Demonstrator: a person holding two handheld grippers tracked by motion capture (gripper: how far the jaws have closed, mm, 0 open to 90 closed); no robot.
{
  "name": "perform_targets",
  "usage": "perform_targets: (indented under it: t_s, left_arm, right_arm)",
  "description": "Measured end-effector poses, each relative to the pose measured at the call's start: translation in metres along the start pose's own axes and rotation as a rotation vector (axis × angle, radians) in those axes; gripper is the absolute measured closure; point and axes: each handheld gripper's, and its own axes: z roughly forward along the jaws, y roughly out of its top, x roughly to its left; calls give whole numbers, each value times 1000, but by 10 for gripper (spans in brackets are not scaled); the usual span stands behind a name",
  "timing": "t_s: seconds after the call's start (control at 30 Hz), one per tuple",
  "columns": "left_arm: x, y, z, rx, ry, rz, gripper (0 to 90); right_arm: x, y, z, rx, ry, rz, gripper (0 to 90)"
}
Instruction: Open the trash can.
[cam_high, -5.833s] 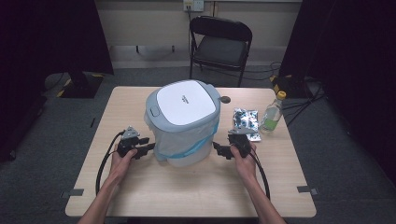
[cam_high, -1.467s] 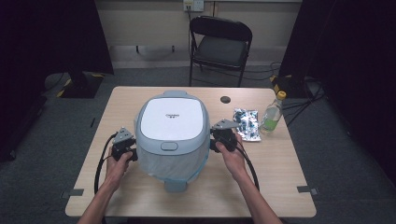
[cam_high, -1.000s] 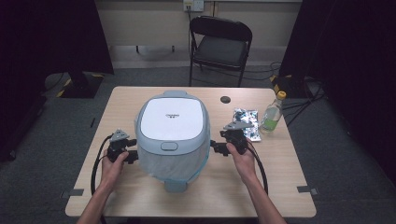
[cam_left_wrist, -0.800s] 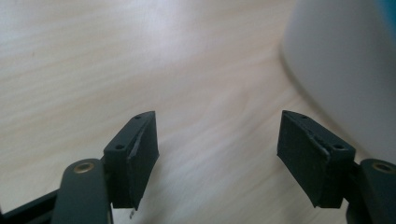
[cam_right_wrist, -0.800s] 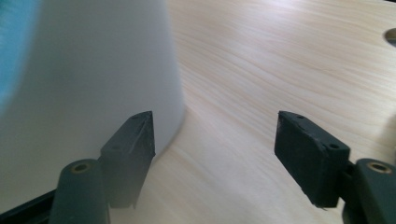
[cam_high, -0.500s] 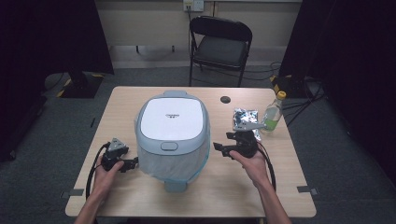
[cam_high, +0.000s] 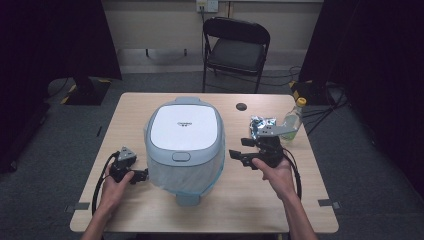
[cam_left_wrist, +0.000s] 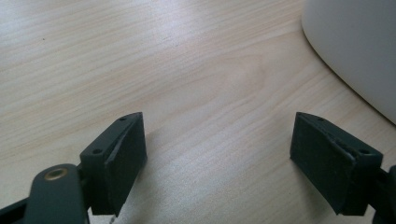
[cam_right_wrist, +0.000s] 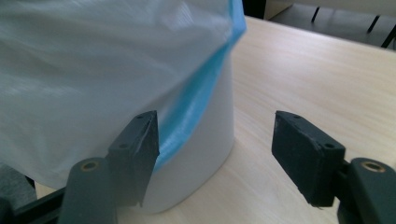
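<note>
- The lidded bin (cam_high: 184, 142) stands mid-table, its bag (cam_right_wrist: 93, 65) draped down the outside.
- Left gripper (cam_high: 141, 175), just left of the bin, has jaws spread, empty.
- Right gripper (cam_high: 235, 154), just right of it, also gapes, likely freed to let the bin rest.

Cooker (cam_high: 184, 131) white lid, grey rim; bag (cam_high: 187, 172) translucent white, blue hem beside right gripper (cam_high: 236, 155); black jaws; pale wood table (cam_high: 260, 200).
</note>
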Motion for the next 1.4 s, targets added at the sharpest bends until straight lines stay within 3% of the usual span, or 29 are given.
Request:
perform_targets:
  t_s: [0.3,0.5,0.7,0.77,0.97,1.4]
  left_arm:
    - [-1,1,1,3,3,-1,172]
    - [-1,1,1,5,6,-5,159]
    - [-1,1,1,5,6,-3,159]
    - [-1,1,1,5,6,-3,158]
    - [-1,1,1,6,6,-3,158]
    - [-1,1,1,5,6,-4,158]
  right_arm:
    - [18,23,-25,-65,31,-15,285]
    - [26,38,-38,-83,43,-50,266]
    - [46,64,-48,-139,94,-102,238]
    - [51,68,-47,-141,100,-113,235]
    - [82,85,-37,-168,206,-193,254]
    - [124,87,1,-94,338,-280,380]
